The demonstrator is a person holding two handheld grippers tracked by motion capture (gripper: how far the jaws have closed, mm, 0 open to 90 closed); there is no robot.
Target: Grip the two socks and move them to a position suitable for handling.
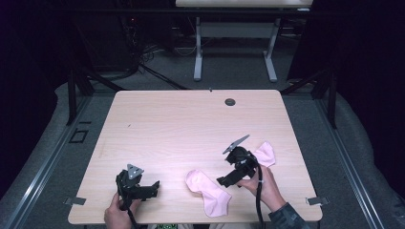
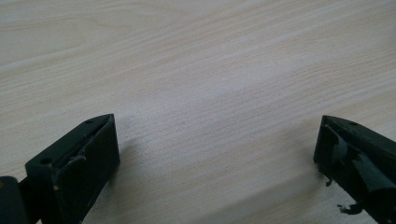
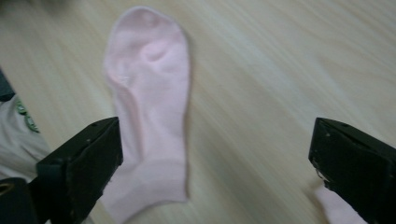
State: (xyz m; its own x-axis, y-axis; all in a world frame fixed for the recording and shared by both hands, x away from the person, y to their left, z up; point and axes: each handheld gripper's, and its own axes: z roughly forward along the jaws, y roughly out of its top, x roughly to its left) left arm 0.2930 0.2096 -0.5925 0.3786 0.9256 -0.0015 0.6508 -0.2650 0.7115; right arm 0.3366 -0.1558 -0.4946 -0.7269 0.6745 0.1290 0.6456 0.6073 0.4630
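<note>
A pink sock [image 1: 207, 191] lies flat near the front edge of the wooden table [image 1: 191, 119]. A second pink sock [image 1: 265, 153] lies to its right, partly hidden behind my right gripper [image 1: 225, 181]. In the right gripper view that gripper [image 3: 215, 163] is open above the table. The first sock [image 3: 149, 107] stretches away beside its left jaw, and a corner of the other sock [image 3: 336, 210] shows by its right jaw. My left gripper [image 1: 149, 188] rests at the front left. In the left gripper view it [image 2: 215, 158] is open over bare wood.
A round cable hole [image 1: 230, 101] sits near the table's far edge. Metal clips [image 1: 76, 201] [image 1: 316, 201] stick out at both front corners. Another table's legs [image 1: 198, 52] stand on the floor beyond. A person's light clothing [image 3: 18, 135] shows at the right gripper view's left edge.
</note>
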